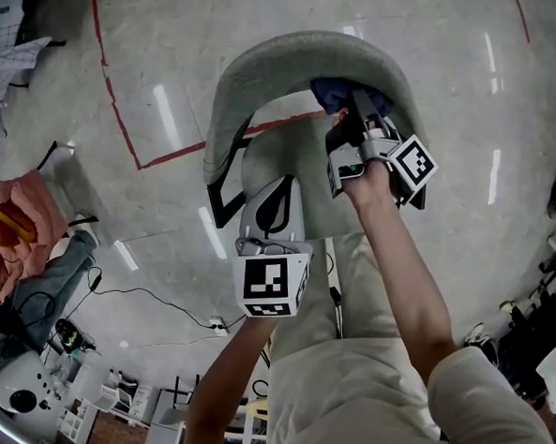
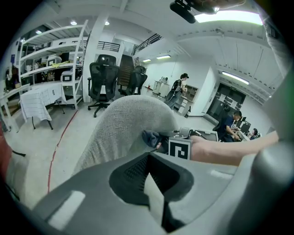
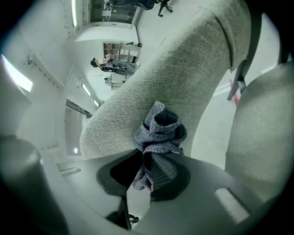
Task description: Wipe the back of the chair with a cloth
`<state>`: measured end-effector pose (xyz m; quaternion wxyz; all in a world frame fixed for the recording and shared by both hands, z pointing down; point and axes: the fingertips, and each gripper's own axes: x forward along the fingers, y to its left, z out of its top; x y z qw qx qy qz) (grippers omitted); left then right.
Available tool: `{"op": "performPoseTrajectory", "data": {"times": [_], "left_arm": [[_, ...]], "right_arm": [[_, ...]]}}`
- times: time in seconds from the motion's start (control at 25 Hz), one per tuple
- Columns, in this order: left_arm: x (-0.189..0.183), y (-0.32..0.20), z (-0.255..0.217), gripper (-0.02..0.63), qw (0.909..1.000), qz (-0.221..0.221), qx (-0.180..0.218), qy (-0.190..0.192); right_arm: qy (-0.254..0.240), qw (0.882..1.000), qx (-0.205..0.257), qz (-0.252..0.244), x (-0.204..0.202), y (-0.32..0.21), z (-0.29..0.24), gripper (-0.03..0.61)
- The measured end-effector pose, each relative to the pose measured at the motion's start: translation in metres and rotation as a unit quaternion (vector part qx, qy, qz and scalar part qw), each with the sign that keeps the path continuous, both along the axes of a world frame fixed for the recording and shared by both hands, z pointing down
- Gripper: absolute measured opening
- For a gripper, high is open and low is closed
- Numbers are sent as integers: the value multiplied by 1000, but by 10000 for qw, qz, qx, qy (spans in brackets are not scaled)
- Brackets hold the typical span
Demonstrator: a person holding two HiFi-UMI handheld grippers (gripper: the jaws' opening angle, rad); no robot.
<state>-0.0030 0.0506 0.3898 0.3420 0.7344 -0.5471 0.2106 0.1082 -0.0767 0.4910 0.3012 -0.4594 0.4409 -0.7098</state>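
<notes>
The right gripper (image 3: 144, 170) was clamped on a dark blue-grey knitted cloth (image 3: 158, 133). Its jaws were pinched on the lower folds, while the rest of the cloth bunched up ahead of the tips. The bunch lay against the inner face of the grey fabric chair back (image 3: 174, 78), near its upper curve. The contact point itself was hidden behind the wad. In the head view the gripper and its marker cube (image 1: 413, 164) covered most of the cloth, and only a dark blue corner showed under the top of the back.

The left gripper (image 2: 148, 158) had its jaws closed tip to tip with nothing between them. It hovered over the chair seat (image 1: 293, 159), apart from the back, and from above its own body covered its tips. The chair's base was out of sight beneath the seat and the person's trousers (image 1: 344, 381). A red tape line (image 1: 121, 113) ran across the glossy floor and passed behind the chair. Black office chairs (image 2: 103, 78) stood far off in the left gripper view, too distorted to make out in detail.
</notes>
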Motion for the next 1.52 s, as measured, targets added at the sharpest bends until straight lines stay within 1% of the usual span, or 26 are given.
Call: {"op": "performPoseTrajectory", "data": {"times": [0.56, 0.92, 1.04, 1.16, 1.24, 1.4, 1.52], "left_arm": [[8, 8, -16, 0, 9998, 130, 134, -15], [0, 14, -8, 0, 9998, 137, 170, -45], [1, 18, -6, 0, 9997, 153, 187, -38], [3, 20, -8, 0, 9996, 187, 191, -27], [0, 20, -8, 0, 9996, 203, 184, -21], [-5, 23, -8, 0, 9995, 251, 182, -33], [2, 29, -10, 0, 9993, 314, 194, -60]], "right_arm": [[-251, 9977, 624, -25, -9, -18, -80, 87], [-353, 9941, 1017, -93, -15, -23, -108, 87], [-366, 9910, 1271, -184, -17, -23, -118, 87], [-334, 9854, 1624, -380, -20, -26, -133, 87], [-380, 9826, 1766, -423, -22, -29, -140, 87], [-404, 9810, 1851, -420, -23, -25, -142, 87], [-388, 9810, 1850, -434, -13, -15, -140, 87]]}}
